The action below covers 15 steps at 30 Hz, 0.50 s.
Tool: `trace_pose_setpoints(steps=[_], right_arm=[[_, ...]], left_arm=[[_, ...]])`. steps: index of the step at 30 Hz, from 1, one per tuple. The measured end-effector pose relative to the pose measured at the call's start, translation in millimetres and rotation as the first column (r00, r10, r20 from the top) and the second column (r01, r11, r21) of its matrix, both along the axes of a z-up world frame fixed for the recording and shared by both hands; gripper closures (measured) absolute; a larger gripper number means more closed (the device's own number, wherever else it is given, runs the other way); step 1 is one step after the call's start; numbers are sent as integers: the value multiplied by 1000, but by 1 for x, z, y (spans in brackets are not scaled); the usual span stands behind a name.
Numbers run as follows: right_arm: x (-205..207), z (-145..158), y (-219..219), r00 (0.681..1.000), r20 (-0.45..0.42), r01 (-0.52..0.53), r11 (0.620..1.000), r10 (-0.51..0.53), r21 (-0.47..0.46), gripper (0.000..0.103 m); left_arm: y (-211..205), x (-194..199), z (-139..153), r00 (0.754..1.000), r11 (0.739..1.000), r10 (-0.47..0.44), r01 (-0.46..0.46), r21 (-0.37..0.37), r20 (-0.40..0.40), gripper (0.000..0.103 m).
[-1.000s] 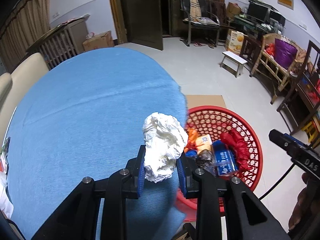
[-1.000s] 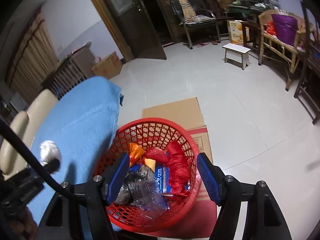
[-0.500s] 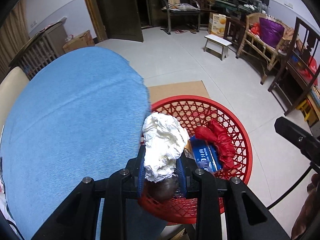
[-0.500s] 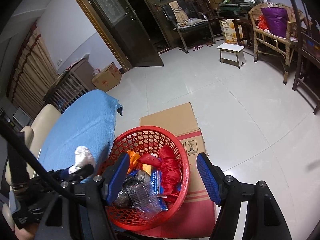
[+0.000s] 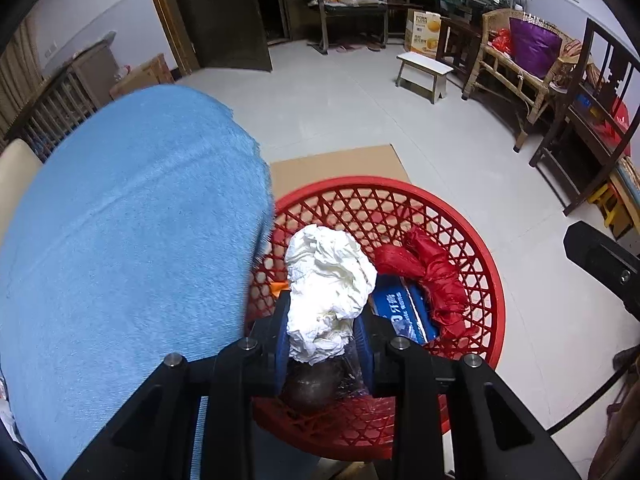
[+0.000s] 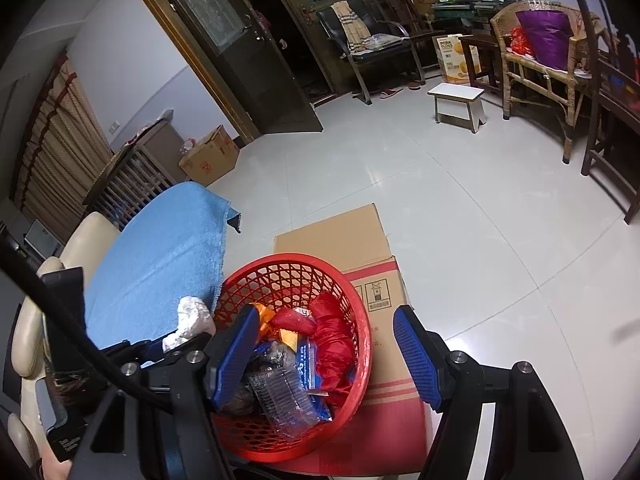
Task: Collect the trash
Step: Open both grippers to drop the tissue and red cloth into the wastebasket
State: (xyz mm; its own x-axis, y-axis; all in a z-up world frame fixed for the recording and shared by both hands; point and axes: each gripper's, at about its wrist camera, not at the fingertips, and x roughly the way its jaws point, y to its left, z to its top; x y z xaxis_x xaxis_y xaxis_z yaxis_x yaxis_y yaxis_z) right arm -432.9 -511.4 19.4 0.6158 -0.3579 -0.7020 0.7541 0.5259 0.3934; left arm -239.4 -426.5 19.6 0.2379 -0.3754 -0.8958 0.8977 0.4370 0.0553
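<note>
A crumpled white paper wad (image 5: 328, 280) sits between the blue pads of my left gripper (image 5: 322, 314), whose jaws are opening; the pads still touch the wad. It hangs over the left inner edge of the red mesh basket (image 5: 492, 272), above a dark lump and clear plastic. The basket holds a red bag (image 5: 432, 276), a blue packet and an orange wrapper. In the right wrist view the wad (image 6: 192, 316) shows just left of the basket (image 6: 362, 320). My right gripper (image 6: 328, 344) stands open above the basket's near side with nothing between its pads.
A blue cloth (image 5: 120, 240) covers the table left of the basket. The basket rests on a flattened cardboard box (image 6: 340, 244) on the tiled floor. A white stool (image 6: 456, 100), a wicker chair (image 6: 536, 68) and dark wooden chairs stand at the far right.
My left gripper carried the paper wad rightward and down, from above the blue cloth to over the basket. The right gripper stayed open and almost in place.
</note>
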Motion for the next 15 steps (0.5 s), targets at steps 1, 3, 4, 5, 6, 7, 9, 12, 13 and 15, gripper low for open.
trace_pose_setpoints(steps=[1, 3, 4, 5, 6, 7, 9, 12, 13, 15], right_arm=[[1, 0, 0, 1000, -1, -1, 1000, 1, -1, 30], [3, -2, 0, 1000, -11, -5, 1000, 5, 4, 30], [3, -4, 0, 1000, -14, -5, 1000, 5, 9, 30], [4, -4, 0, 1000, -14, -4, 1000, 4, 13, 30], [4, -4, 1, 1000, -15, -2, 1000, 3, 14, 30], [4, -4, 2, 1000, -16, -1, 1000, 1, 13, 30], [3, -2, 4, 1000, -17, 3, 1000, -3, 8, 30], [2, 1, 5, 1000, -20, 8, 1000, -8, 0, 30], [2, 2, 6, 1000, -21, 9, 1000, -9, -3, 30], [2, 5, 9, 1000, -26, 7, 1000, -8, -12, 30]], left_arm=[[-1, 0, -2, 1000, 1000, -3, 3, 4, -11, 70], [-3, 1, -7, 1000, 1000, -7, 8, 26, -26, 59], [-4, 1, -9, 999, 999, -7, 8, 31, -32, 42], [-4, 1, -10, 999, 999, -6, 7, 31, -37, 30], [-3, 1, -9, 999, 1000, -5, 6, 24, -37, 30], [-1, 1, -7, 999, 1000, -4, 5, 16, -39, 30], [1, 1, -2, 999, 1000, -6, 6, 7, -41, 30], [11, 2, 11, 1000, 1000, -11, 11, -24, -26, 30], [15, 4, 15, 1000, 999, -7, 7, -35, -18, 30], [28, 9, 26, 1000, 998, 14, -15, -65, -6, 30]])
